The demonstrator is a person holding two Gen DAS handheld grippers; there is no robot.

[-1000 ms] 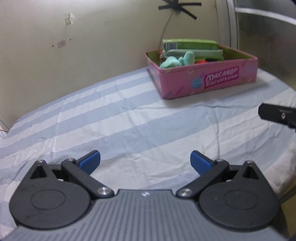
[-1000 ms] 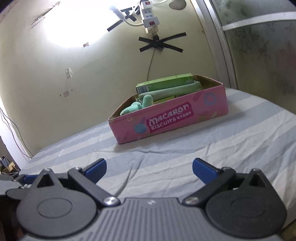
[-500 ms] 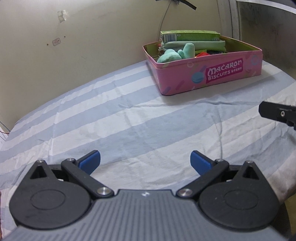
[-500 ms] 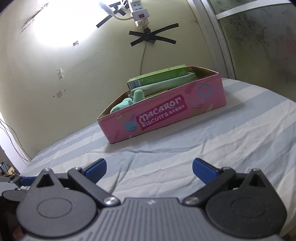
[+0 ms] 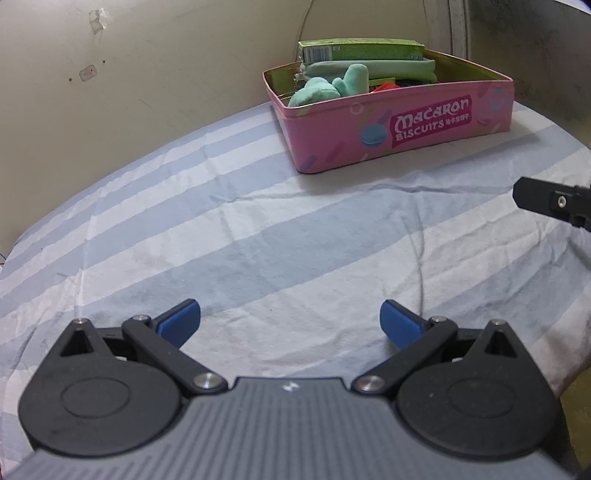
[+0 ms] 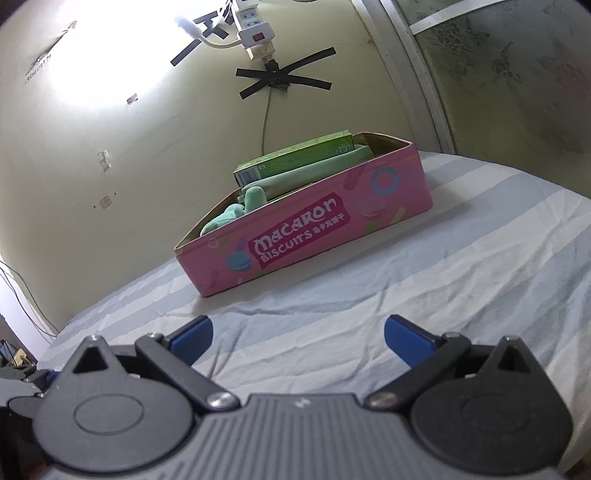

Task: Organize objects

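A pink "Macaron Biscuits" tin (image 5: 424, 136) stands open on the striped cloth at the far side; it also shows in the right wrist view (image 6: 332, 236). Inside lie a green carton (image 5: 362, 50), a mint plush toy (image 5: 332, 86), a pale green pouch (image 5: 399, 68) and something red (image 5: 386, 86). My left gripper (image 5: 290, 319) is open and empty, low over the cloth, well short of the tin. My right gripper (image 6: 298, 332) is open and empty, also short of the tin. Part of the right gripper (image 5: 550, 201) shows at the right edge of the left wrist view.
The blue and white striped cloth (image 5: 258, 236) covers the table up to a cream wall (image 5: 147, 74). A power strip (image 6: 256, 35) and taped cable (image 6: 284, 77) hang on the wall above the tin. A glass door frame (image 6: 417, 74) stands at the right.
Both grippers have tilted and drawn slightly back, so the tin sits higher and a little nearer in both views. Both stay open and empty.
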